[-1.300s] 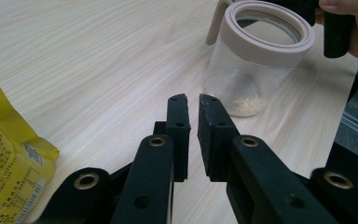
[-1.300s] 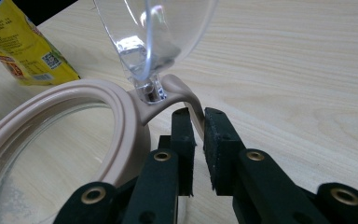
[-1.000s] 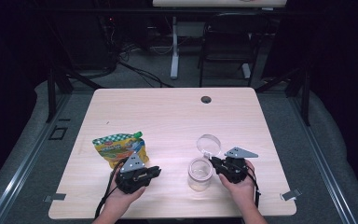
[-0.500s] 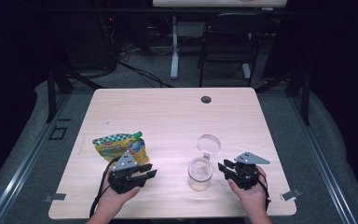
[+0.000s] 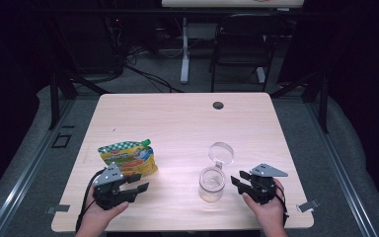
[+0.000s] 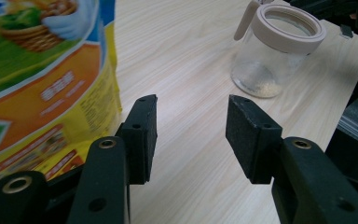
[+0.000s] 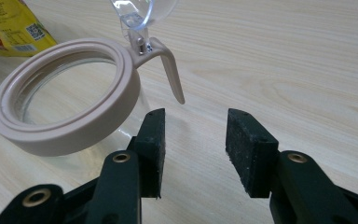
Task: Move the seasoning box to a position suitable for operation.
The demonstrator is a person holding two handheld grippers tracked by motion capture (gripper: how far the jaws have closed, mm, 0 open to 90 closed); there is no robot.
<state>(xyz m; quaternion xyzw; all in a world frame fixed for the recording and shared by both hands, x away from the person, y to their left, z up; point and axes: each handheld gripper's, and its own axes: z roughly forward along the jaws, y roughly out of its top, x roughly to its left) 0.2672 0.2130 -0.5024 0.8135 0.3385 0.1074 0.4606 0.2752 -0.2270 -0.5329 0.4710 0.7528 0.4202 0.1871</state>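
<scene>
A yellow and green spouted pouch (image 5: pixel 128 155) lies flat on the wooden table (image 5: pixel 177 123), front left. To its right stands a clear glass jar (image 5: pixel 211 183) with a beige rim, its clear lid (image 5: pixel 220 152) flipped open behind it. My left gripper (image 5: pixel 139 182) is just in front of the pouch, and its jaws have just been opening with nothing between them. My right gripper (image 5: pixel 237 180) is right of the jar, apart from it; its jaws have likewise just been opening on nothing. The left gripper (image 6: pixel 191 123) has the pouch (image 6: pixel 37 70) at its left and the jar (image 6: pixel 279 51) ahead. The right gripper (image 7: pixel 195 135) faces bare wood beside the jar's rim (image 7: pixel 65 116).
A dark cable hole (image 5: pixel 218 105) sits near the table's far edge. A chair (image 5: pixel 242 44) and a white desk leg (image 5: pixel 184 54) stand on the floor beyond. The front edge of the table lies just under both hands.
Both grippers have opened. The left hand drew back and left, away from the pouch; the right hand drew right, away from the jar.
</scene>
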